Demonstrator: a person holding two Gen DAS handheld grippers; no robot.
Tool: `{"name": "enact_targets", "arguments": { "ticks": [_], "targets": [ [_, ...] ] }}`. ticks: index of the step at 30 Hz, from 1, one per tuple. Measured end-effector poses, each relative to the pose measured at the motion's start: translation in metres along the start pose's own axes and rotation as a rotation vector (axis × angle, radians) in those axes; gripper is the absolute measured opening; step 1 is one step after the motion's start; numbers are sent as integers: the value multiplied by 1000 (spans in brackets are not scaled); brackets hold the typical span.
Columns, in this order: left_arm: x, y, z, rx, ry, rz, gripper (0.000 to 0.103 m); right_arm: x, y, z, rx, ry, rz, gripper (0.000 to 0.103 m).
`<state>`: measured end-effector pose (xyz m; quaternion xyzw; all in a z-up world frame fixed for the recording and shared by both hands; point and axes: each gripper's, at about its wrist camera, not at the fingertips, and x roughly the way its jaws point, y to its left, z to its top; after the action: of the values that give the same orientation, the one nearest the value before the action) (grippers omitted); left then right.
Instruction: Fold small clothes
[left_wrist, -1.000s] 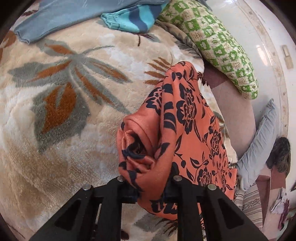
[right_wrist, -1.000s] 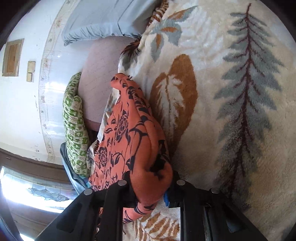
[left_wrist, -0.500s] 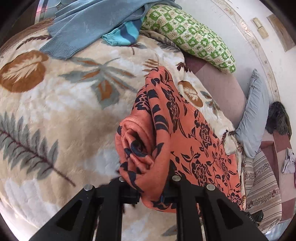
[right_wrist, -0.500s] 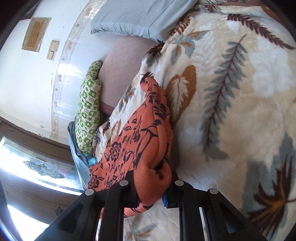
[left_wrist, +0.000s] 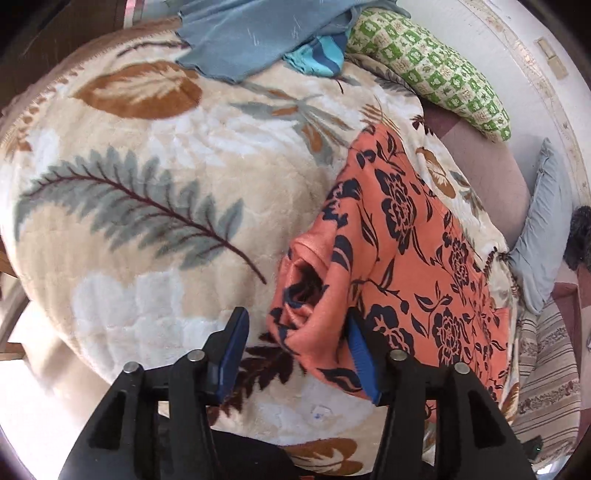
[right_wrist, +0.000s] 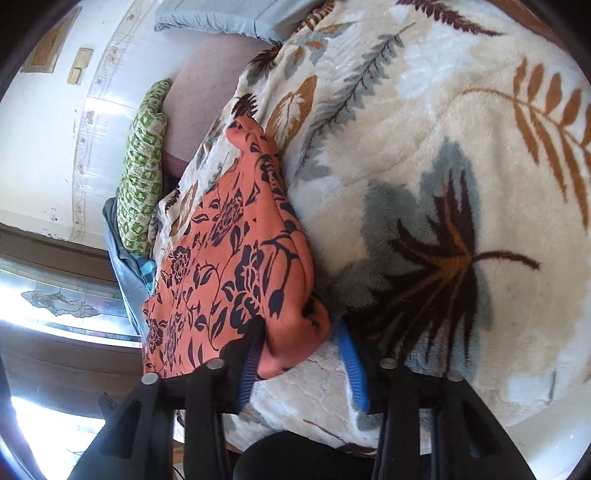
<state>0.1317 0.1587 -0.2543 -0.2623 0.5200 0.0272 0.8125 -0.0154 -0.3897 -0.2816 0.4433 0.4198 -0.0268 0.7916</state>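
Now that both tongs, left (left_wrist: 295, 343) and right (right_wrist: 301, 360), gape wide gripping nothing, the orange top (left_wrist: 399, 258) lies folded on the blanket (left_wrist: 147, 166); next I'd back off, grab another.

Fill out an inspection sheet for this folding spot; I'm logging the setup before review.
Surface: leaf-print blanket on a bed.
Job's things: orange floral garment lying on the blanket near its edge, corners bunched between the jaws.
Clutter: blue-grey garment and striped turquoise cloth at the far end.
Grippers: left gripper open; right gripper open; cloth lies between both pairs of fingers.
Cables: nothing seen.
Surroundings: green patterned pillow, grey pillow, white wall.
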Motion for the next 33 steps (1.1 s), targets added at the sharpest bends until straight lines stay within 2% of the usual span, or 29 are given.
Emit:
{"name": "enact_targets", "arguments": {
  "ticks": [2, 4, 5, 7, 11, 14, 16, 17, 19, 22, 26, 33],
  "targets": [
    [-23, -4, 1, 50, -79, 58, 58, -19, 11, 1, -61, -53, -42, 59],
    [-43, -15, -1, 116, -158, 85, 65, -34, 24, 2, -120, -105, -70, 59],
    [-50, -22, -3, 156, -185, 86, 70, -38, 31, 1, -143, -127, -68, 59],
    [-55, -40, -9, 245, -212, 82, 72, -38, 45, -1, -174, -126, -27, 59],
    [-30, -73, -18, 368, -162, 63, 77, -8, 67, -13, -181, -50, 38, 59],
    [6, -82, -25, 435, -106, 159, 77, 22, 67, -17, -146, 16, 52, 59],
    [32, -80, -26, 482, -74, 254, 77, 39, 55, -17, -108, 30, 16, 59],
    [42, -77, -27, 497, -55, 274, 79, 45, 46, -16, -96, 34, 4, 59],
    [40, -75, -32, 523, -97, 273, 83, 48, 33, -13, -81, 45, 57, 56],
    [42, -78, -33, 539, -92, 298, 84, 47, 33, -13, -139, 59, 13, 39],
    [41, -76, -33, 539, -105, 291, 86, 47, 18, -10, -94, 76, 20, 19],
    [49, -79, -32, 541, -117, 286, 91, 53, 6, -6, -66, 113, 44, 3]
  ]
}}
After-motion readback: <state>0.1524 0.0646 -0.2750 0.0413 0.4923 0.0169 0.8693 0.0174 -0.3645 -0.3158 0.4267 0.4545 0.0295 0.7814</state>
